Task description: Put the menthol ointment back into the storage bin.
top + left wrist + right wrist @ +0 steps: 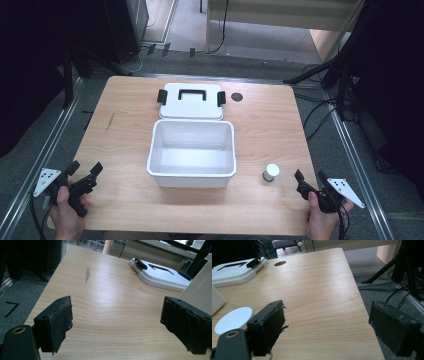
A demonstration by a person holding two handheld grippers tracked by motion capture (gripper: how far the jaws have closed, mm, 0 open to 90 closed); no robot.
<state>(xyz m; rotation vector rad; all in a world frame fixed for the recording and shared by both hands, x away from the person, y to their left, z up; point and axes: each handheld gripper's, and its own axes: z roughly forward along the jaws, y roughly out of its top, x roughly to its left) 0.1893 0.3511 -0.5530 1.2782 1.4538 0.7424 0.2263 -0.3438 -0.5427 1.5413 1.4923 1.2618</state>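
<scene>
The table (125, 130) is pale wood-grain laminate, smooth with a soft sheen. The box (192, 172) and its lid (191, 107) look like glossy white plastic. Each tool's pads (58, 322) are matt black, rough-edged.

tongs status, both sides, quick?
Left tongs: open, holding nothing, over bare table.
Right tongs: open, holding nothing, beside the small white-capped jar.
</scene>
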